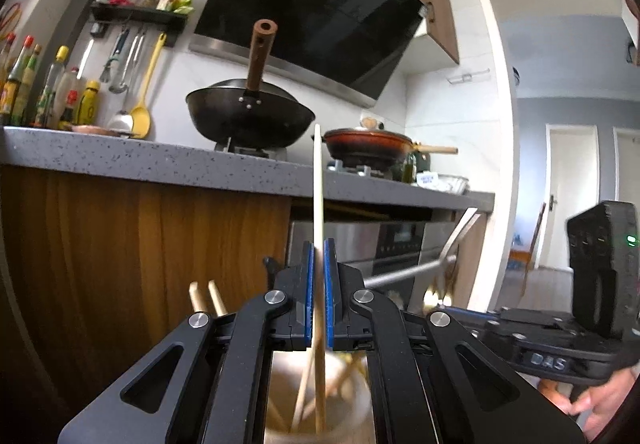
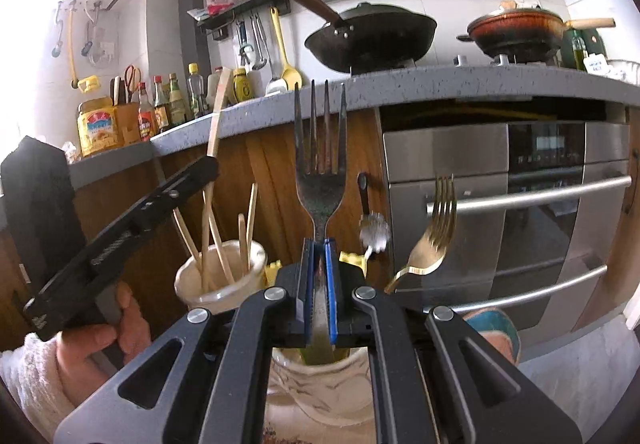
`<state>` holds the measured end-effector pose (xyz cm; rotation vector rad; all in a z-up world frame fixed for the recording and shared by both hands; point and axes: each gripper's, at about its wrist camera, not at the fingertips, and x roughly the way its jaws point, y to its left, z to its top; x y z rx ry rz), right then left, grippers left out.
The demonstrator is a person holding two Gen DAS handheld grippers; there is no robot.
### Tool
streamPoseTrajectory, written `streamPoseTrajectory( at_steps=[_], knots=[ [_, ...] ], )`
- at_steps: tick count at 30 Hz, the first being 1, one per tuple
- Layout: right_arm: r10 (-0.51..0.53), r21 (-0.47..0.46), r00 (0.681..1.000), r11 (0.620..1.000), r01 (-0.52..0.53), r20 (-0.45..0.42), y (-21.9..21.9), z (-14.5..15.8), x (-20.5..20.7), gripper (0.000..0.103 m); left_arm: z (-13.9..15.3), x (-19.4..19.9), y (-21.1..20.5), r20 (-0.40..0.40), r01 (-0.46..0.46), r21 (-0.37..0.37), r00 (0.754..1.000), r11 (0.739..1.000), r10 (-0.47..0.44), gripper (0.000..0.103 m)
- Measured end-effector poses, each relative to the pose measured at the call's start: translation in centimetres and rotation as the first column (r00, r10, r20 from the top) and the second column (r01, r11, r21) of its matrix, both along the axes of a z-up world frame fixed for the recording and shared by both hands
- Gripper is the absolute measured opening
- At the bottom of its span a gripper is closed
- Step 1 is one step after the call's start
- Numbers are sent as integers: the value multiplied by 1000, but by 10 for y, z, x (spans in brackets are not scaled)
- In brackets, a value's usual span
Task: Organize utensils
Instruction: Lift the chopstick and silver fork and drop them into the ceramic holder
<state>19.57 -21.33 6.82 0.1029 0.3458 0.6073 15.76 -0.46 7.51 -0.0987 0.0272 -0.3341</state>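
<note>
In the left wrist view, the left claw [image 1: 319,276] is clenched on a pale wooden chopstick [image 1: 318,180] that stands upright between its blue pads [image 1: 307,284]; the stick's lower end reaches down into a holder [image 1: 280,396] directly below, where more chopsticks lean. The right claw's body [image 1: 560,336] shows at the right, with a silver fork [image 1: 460,236] slanting beyond it. In the right wrist view, the right claw [image 2: 319,276] grasps a dark silver fork [image 2: 320,164] by its neck, tines up, above a cream jar [image 2: 320,392]. Just left, a second cream jar [image 2: 192,284] holds chopsticks; the left claw [image 2: 208,164] hovers over it gripping one. A gold fork [image 2: 432,240] leans at the right, and a grey tabletop [image 2: 440,88] carries a wok [image 2: 372,40].
</note>
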Motion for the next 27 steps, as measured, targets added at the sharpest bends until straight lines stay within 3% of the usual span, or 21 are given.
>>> streamPoseTrajectory(
  at_steps=[4,13,17,21,27],
  knots=[
    [10,-22,1000,1000,-10,-25,4,-13,-2,5,-13,-15,-3,-54,2,63,999,998,2,5],
    [-7,-69,998,998,2,-61,9,-26,-7,5,-37,-26,4,-188,-3,90,982,996,20,5],
    [-16,-83,998,996,11,-67,10,-30,-8,5,-38,-28,4,-195,1,98,981,995,18,5],
    [-21,-92,996,996,13,-83,11,-33,-9,5,-38,-30,6,-196,2,89,980,996,15,14],
    [-27,-93,995,995,17,-99,8,-37,-9,5,-38,-34,9,-201,-3,89,979,996,21,17]
  ],
)
